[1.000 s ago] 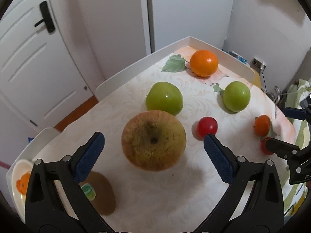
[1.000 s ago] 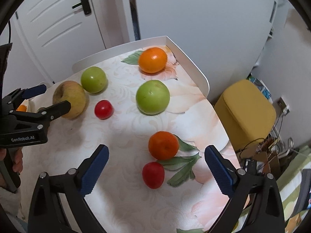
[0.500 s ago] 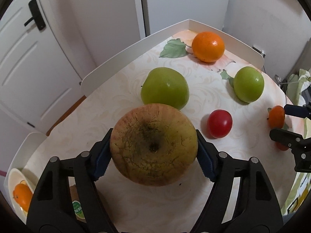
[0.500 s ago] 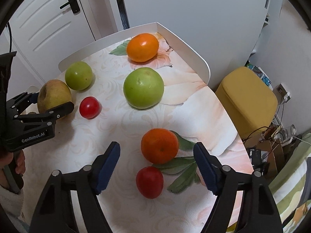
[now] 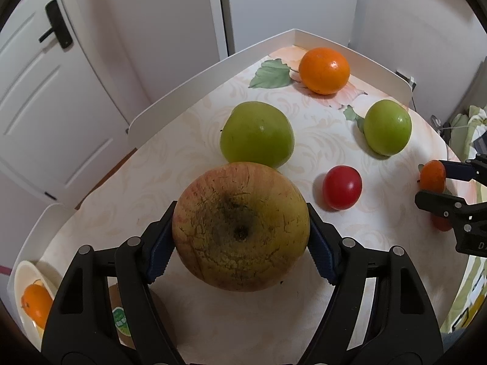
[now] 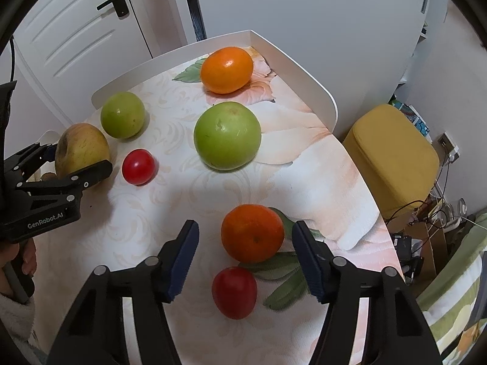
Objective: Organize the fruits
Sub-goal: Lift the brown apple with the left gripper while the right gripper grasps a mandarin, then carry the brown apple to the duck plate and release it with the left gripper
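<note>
**Apple clamped at L, small orange bracketed at R**

At far L, a white dish (image 5: 21,276) holding one small orange fruit (image 5: 36,304) is seen at the table edge; beside it a brown kiwi w/ a green sticker (image 5: 121,319) is partly hidden behind the gripper arm. The left gripper (image 5: 240,243) is clenched on the russet apple (image 5: 240,226), both blue pads pressed to its flanks. Just beyond, nearly touching, sits the near green apple (image 5: 257,133). Further R, a red tomato (image 5: 342,187), a 2nd green apple (image 5: 387,127) and a large orange (image 5: 324,70) lie well apart on the floral cloth (image 5: 182,164).

At R, the right gripper (image 6: 245,257) is held released, pads either side of the small orange (image 6: 252,232) w/o contact; a 2nd tomato (image 6: 234,292) lies just below, between the arms.

Risks, as judged:
- The russet apple is wide & round; if the pads sit below its widest line, it could be squeezed out on lifting.
- The neighbouring green apple could be nudged & rolled toward the raised rim.
- If the R jaws are closed off-centre, the orange may be pushed away, or the tomato caught by an arm & rolled off the unguarded near edge.
</note>
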`<state>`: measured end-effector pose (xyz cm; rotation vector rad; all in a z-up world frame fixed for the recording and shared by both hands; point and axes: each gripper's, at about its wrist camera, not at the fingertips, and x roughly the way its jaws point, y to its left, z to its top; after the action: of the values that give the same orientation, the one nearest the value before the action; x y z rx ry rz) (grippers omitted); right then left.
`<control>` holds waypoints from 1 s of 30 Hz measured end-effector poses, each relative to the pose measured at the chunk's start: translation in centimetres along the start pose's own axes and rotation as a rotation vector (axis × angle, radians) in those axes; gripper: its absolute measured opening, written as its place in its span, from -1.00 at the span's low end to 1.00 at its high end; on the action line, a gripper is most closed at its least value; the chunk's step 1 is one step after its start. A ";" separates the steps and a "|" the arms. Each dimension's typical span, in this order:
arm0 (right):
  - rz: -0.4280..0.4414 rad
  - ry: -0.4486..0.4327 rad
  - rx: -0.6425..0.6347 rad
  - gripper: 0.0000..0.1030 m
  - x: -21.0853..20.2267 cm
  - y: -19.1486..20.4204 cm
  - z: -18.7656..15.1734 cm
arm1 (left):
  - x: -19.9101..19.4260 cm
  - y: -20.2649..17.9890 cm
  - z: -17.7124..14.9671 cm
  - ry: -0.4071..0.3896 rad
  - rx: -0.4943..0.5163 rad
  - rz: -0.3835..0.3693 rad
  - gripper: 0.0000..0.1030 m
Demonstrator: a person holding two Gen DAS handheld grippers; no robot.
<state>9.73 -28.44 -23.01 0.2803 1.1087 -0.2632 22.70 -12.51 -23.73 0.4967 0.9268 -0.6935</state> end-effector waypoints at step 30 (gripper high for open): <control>0.102 -0.069 -0.157 -0.29 -4.4 0.8 1.1 | -8.9 -1.2 -2.3 -0.073 -0.180 0.088 0.57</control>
<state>9.04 -27.75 -18.54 0.1861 1.0372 -0.0942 16.85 -8.89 -17.44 0.3482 0.8842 -0.5393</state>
